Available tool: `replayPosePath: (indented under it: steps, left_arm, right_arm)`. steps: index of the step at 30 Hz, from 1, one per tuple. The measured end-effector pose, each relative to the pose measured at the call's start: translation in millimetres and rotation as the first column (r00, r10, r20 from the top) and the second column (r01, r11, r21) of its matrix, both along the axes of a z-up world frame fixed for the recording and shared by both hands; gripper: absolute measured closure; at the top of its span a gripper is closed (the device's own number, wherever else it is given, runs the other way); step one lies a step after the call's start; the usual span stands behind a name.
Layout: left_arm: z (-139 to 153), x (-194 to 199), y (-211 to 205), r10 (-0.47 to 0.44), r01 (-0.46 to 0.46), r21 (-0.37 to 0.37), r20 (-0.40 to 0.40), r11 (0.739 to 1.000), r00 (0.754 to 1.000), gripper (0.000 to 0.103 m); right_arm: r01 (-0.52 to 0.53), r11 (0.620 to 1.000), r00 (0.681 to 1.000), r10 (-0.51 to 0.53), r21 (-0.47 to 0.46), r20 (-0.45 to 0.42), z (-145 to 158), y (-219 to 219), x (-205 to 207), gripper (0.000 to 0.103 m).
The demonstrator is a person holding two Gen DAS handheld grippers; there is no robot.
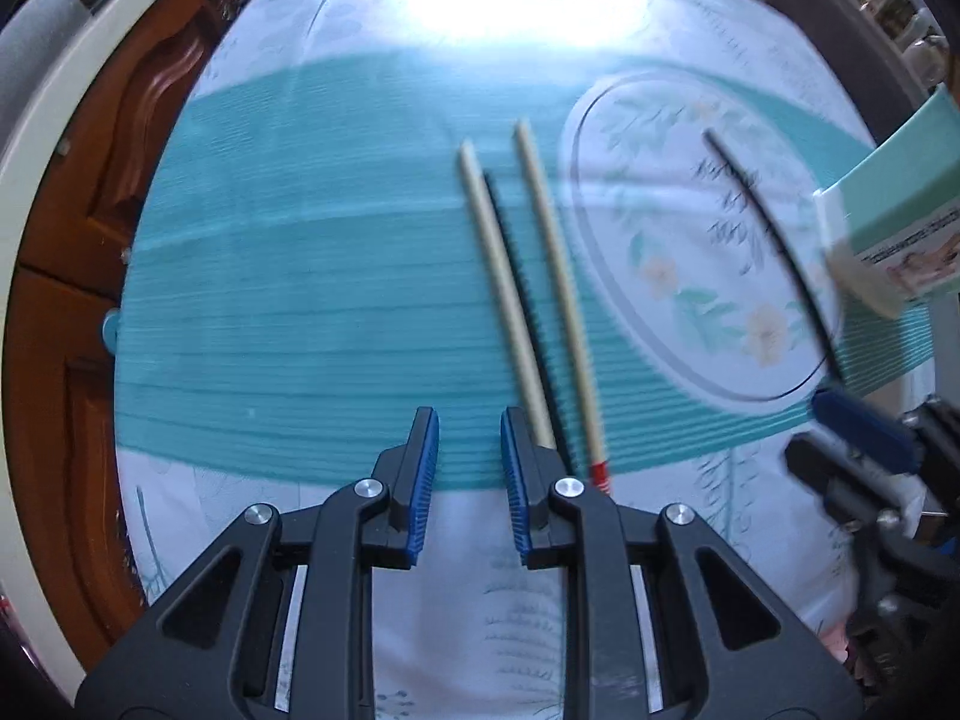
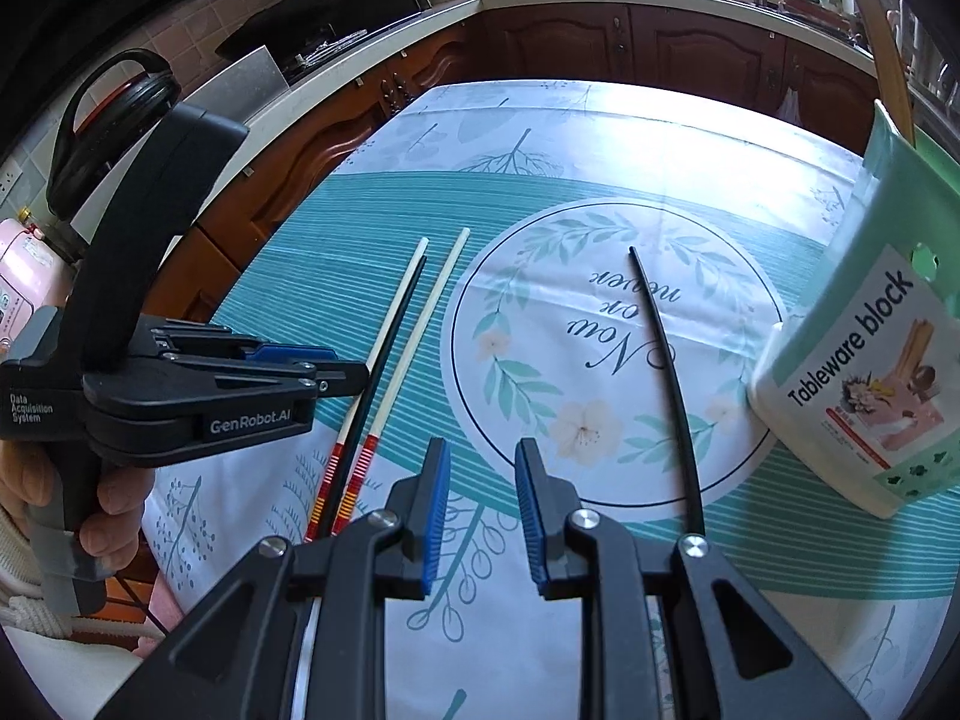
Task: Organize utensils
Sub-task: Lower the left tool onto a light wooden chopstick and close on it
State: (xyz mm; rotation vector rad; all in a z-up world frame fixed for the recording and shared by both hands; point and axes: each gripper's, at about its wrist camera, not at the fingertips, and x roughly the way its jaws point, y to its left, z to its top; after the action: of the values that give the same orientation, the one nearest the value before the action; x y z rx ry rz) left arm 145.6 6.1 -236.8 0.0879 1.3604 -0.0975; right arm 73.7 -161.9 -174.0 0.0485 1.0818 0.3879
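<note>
Four chopsticks: lying on the table, none held
Table [image 2: 600, 120]: covered by a teal and white flowered cloth, wooden cabinets behind it
Utensil holder [image 2: 864, 360]: pale green tub labelled "Tableware block", tilted at the right edge of the table
Left gripper [image 1: 470, 462]: fingers a little apart with nothing between them, tips just beside the near ends of the grouped chopsticks
Right gripper [image 2: 483, 498]: fingers a little apart, pinching nothing, above the cloth between the group and the lone stick
Cream chopsticks [image 2: 414, 330]: two, red-banded ends, a black chopstick [image 2: 393, 324] between them
Lone black chopstick [image 2: 672, 372]: well apart, across the round wreath print
</note>
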Motion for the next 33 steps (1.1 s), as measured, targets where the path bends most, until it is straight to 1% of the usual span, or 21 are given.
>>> replayPosePath:
  steps: [1, 3, 4, 6, 8, 10, 17, 19, 20, 24, 26, 27, 29, 33]
  left_arm:
    - [0.4, -0.7, 2.3, 0.005, -0.005, 0.000, -0.010, 1.000, 1.000, 0.084]
    - [3.4, -0.6, 5.9, 0.022, -0.024, -0.048, -0.024, 0.999, 0.999, 0.084]
    - [6.0, 0.2, 7.5, 0.032, -0.035, -0.084, -0.032, 0.996, 0.999, 0.084]
    - [8.4, 1.0, 7.5, 0.038, -0.041, -0.104, -0.033, 0.994, 0.999, 0.084]
    - [9.1, 1.9, 4.5, 0.030, -0.033, -0.089, -0.035, 0.995, 0.999, 0.084]
    - [8.2, 2.0, 0.6, 0.023, -0.027, -0.090, -0.052, 0.996, 0.998, 0.084]
    - [8.7, -1.5, -19.3, -0.011, 0.008, -0.055, -0.043, 0.998, 0.999, 0.084]
    - [7.1, 0.3, -25.4, -0.022, 0.021, -0.027, -0.030, 0.999, 0.999, 0.084]
    - [6.6, -0.7, -29.2, -0.023, 0.023, -0.010, -0.027, 1.000, 0.999, 0.084]
    - [7.8, -3.6, -28.7, -0.012, 0.012, -0.004, -0.025, 1.000, 1.000, 0.084]
    - [2.3, -4.5, -26.5, 0.001, -0.001, 0.008, -0.047, 1.000, 0.999, 0.084]
    - [1.3, -4.7, -18.4, 0.006, -0.006, 0.000, -0.044, 1.000, 0.999, 0.084]
    - [2.6, -3.5, -18.0, 0.009, -0.010, -0.011, -0.048, 1.000, 0.999, 0.084]
    - [4.3, 3.2, -13.1, 0.031, -0.038, -0.091, -0.080, 0.995, 0.996, 0.084]
  right_arm:
    - [-0.002, 1.000, 1.000, 0.002, 0.002, 0.001, 0.6, 0.0, -0.9, 0.081]
    - [-0.006, 1.000, 1.000, 0.006, 0.001, 0.007, 2.0, 0.0, -1.7, 0.081]
    - [-0.009, 1.000, 1.000, 0.009, 0.000, 0.010, 2.8, 0.2, -2.1, 0.081]
    - [-0.014, 1.000, 1.000, 0.013, 0.002, 0.015, 4.0, 0.6, -3.0, 0.081]
    - [-0.015, 1.000, 1.000, 0.015, 0.005, 0.016, 4.5, 0.9, -3.4, 0.081]
    - [-0.016, 1.000, 1.000, 0.016, 0.012, 0.018, 5.3, 1.6, -3.7, 0.081]
    - [-0.013, 1.000, 1.000, 0.012, 0.018, 0.024, 6.6, -0.1, -6.9, 0.081]
    - [-0.006, 1.000, 1.000, 0.006, 0.025, 0.021, 6.1, -2.5, -7.7, 0.081]
    - [-0.005, 1.000, 1.000, 0.004, 0.026, 0.019, 5.9, -3.2, -7.7, 0.081]
    - [-0.005, 1.000, 1.000, 0.005, 0.031, 0.020, 6.0, -4.1, -9.6, 0.081]
    - [-0.006, 0.999, 1.000, 0.005, 0.034, 0.023, 6.9, -4.3, -10.6, 0.081]
    - [-0.007, 0.999, 1.000, 0.006, 0.036, 0.024, 7.2, -4.7, -10.9, 0.081]
    - [-0.010, 0.999, 1.000, 0.009, 0.038, 0.027, 7.7, -4.9, -11.3, 0.081]
    - [-0.015, 0.999, 1.000, 0.014, 0.042, 0.025, 7.1, -4.0, -11.6, 0.081]
